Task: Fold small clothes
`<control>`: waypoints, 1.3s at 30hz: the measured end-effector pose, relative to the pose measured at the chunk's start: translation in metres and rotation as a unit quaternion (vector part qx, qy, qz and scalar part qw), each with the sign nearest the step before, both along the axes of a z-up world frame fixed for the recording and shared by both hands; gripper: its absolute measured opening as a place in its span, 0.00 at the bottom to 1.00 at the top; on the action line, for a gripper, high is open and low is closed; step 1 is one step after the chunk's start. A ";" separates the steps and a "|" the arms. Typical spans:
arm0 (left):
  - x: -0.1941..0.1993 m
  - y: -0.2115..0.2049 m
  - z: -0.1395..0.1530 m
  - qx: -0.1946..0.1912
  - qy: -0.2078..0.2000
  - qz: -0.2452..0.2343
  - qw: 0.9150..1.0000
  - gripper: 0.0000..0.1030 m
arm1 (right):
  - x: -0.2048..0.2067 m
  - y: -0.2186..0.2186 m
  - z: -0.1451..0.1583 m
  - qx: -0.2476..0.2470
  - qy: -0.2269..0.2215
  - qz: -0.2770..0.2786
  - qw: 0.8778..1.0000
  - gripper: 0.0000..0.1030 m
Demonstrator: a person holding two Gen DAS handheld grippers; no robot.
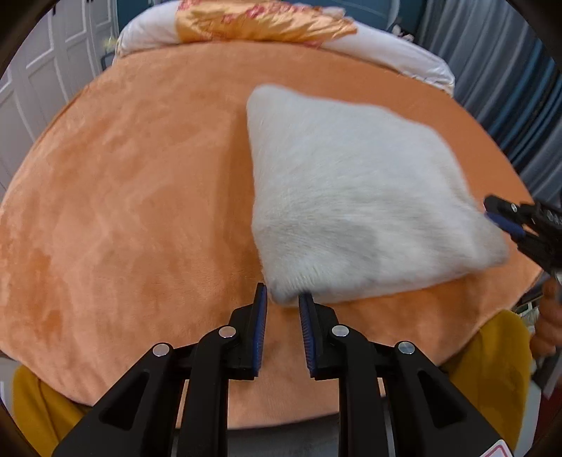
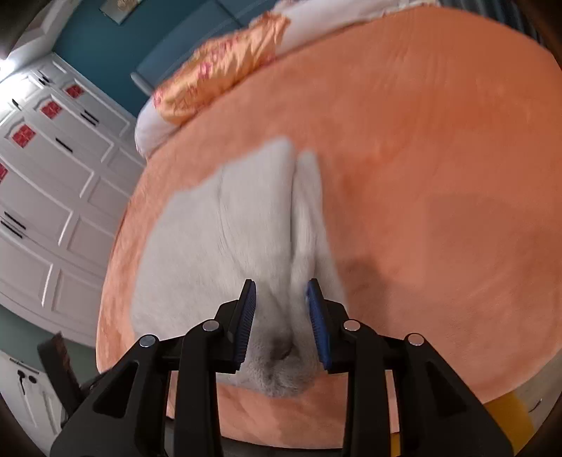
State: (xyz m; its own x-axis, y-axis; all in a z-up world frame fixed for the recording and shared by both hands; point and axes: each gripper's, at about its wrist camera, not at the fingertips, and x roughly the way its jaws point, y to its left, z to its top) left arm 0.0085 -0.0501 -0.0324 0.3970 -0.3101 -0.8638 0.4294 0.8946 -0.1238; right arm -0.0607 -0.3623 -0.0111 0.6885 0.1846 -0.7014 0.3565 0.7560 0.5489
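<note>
A white fluffy garment [image 1: 354, 197] lies folded flat on the orange plush bed cover [image 1: 140, 197]. My left gripper [image 1: 282, 298] is open, its tips at the garment's near left corner, with the corner's fur between the tips. In the right wrist view the garment [image 2: 224, 246] shows a raised fold line down its right side. My right gripper [image 2: 281, 291] is open, straddling the garment's near corner. The right gripper also shows in the left wrist view [image 1: 505, 218] at the garment's right edge.
An orange patterned pillow [image 1: 260, 21] on white bedding lies at the head of the bed. White wardrobe doors [image 2: 52, 175] stand to the left and blue-grey curtains [image 1: 509, 88] to the right. A yellow sheet [image 1: 491, 358] hangs at the bed's near edge.
</note>
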 end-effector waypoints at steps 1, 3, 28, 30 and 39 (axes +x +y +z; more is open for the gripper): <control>-0.004 0.000 0.006 -0.007 -0.005 -0.001 1.000 0.18 | 0.003 0.003 0.003 0.000 -0.005 -0.001 1.000 0.31; -0.010 0.001 0.022 -0.035 -0.020 -0.003 0.999 0.18 | 0.012 0.001 0.012 -0.006 -0.012 0.001 1.000 0.38; 0.024 -0.061 -0.016 0.032 0.002 -0.010 0.999 0.21 | 0.089 -0.013 -0.037 -0.012 0.060 0.032 0.998 0.09; 0.025 -0.060 -0.016 0.031 0.003 -0.010 0.999 0.21 | 0.072 -0.008 -0.017 -0.019 0.037 0.028 0.999 0.12; 0.021 -0.062 -0.018 0.031 -0.005 -0.007 0.999 0.21 | -0.014 0.034 -0.013 -0.026 0.052 0.025 0.998 0.35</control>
